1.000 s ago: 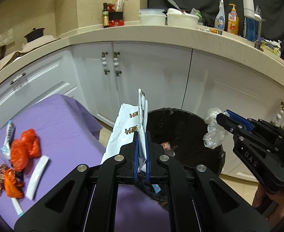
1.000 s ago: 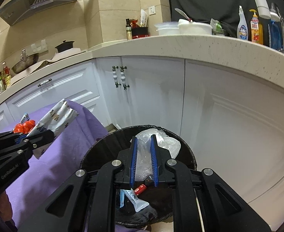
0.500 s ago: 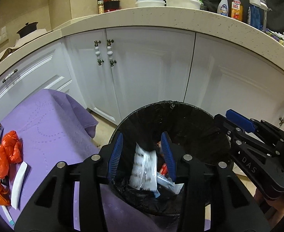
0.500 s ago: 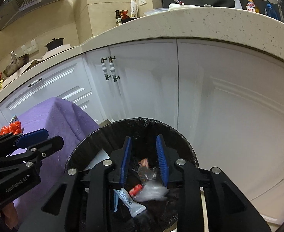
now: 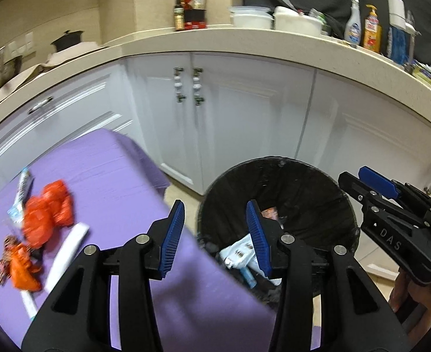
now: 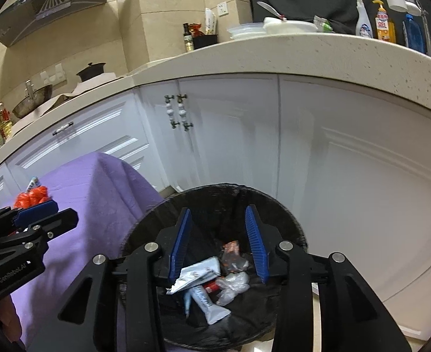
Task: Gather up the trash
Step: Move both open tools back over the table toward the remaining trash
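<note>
A black-lined trash bin (image 6: 215, 267) fills the lower centre of the right wrist view and the lower right-of-centre of the left wrist view (image 5: 277, 202). Only the right wrist view looks straight into it: a white printed wrapper (image 6: 196, 274), a squeezed tube (image 6: 208, 302), a crumpled clear plastic bag (image 6: 233, 286) and a small reddish scrap (image 6: 231, 248) lie on the bottom. The left wrist view shows just a corner of the wrapper (image 5: 238, 250).

The right tool (image 6: 219, 245) hangs over the bin mouth, jaws parting, nothing between them. The left tool (image 5: 215, 236) straddles the desk edge and the bin rim, jaws likewise parting and empty. Each tool appears at the margin of the other's view: right tool (image 5: 391, 205) at far right, left tool (image 6: 27, 228) at far left.

Only the left wrist view, though blurred, shows the uncollected trash on the purple-clothed desk (image 5: 112, 182), at lower left: orange-red bags (image 5: 46, 214), a white strip (image 5: 68, 246), an orange striped wrapper (image 5: 17, 262) and a bluish packet (image 5: 21, 193). White cabinets (image 6: 244, 135) and a cluttered countertop (image 6: 303, 50) span the upper frame.
</note>
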Tool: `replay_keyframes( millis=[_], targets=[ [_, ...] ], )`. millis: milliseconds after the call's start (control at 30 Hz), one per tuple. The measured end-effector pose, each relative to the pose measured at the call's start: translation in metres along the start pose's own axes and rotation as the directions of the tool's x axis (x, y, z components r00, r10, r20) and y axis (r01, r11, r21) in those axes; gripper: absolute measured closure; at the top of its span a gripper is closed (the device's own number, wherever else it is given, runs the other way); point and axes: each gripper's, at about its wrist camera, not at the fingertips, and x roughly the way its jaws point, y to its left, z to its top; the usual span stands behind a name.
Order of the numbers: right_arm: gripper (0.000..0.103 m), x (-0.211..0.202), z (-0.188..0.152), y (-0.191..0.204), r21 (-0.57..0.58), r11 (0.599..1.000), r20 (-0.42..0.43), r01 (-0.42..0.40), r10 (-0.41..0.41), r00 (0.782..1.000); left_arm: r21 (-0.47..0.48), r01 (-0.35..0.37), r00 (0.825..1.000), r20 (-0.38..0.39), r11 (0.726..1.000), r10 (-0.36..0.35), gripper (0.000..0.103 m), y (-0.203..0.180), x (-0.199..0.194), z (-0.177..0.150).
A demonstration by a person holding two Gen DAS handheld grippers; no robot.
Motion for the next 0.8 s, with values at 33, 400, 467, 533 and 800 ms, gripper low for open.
replay_keyframes(
  millis=[33, 400, 467, 533, 800],
  targets=[
    [0.063, -0.001, 0.001, 0.006, -0.006, 1.000, -0.001, -0.010, 0.010, 1.000, -0.007, -0.006, 1.000, 0.001, 1.000, 0.006, 0.059, 0.004, -0.003, -0.002],
    [0.061, -0.004, -0.002, 0.088, -0.098, 0.984, -0.023, -0.150, 0.149, 0.989, -0.145, -0.177, 0.984, -0.001, 0.974, 0.179, 0.056, 0.096, -0.064, -0.043],
    [0.061, -0.004, -0.004, 0.108, -0.122, 0.976, -0.033, -0.181, 0.178, 0.983, -0.164, -0.216, 0.976, -0.008, 0.962, 0.218, 0.056, 0.112, -0.074, -0.052],
    [0.061, -0.004, -0.005, 0.125, -0.142, 0.968, -0.044, -0.208, 0.203, 0.978, -0.181, -0.246, 0.969, -0.015, 0.952, 0.248, 0.056, 0.128, -0.083, -0.060],
    [0.060, -0.004, -0.015, 0.192, -0.217, 0.929, -0.093, -0.299, 0.286, 0.954, -0.287, -0.354, 0.934, -0.060, 0.890, 0.352, 0.056, 0.195, -0.115, -0.095]
  ],
)
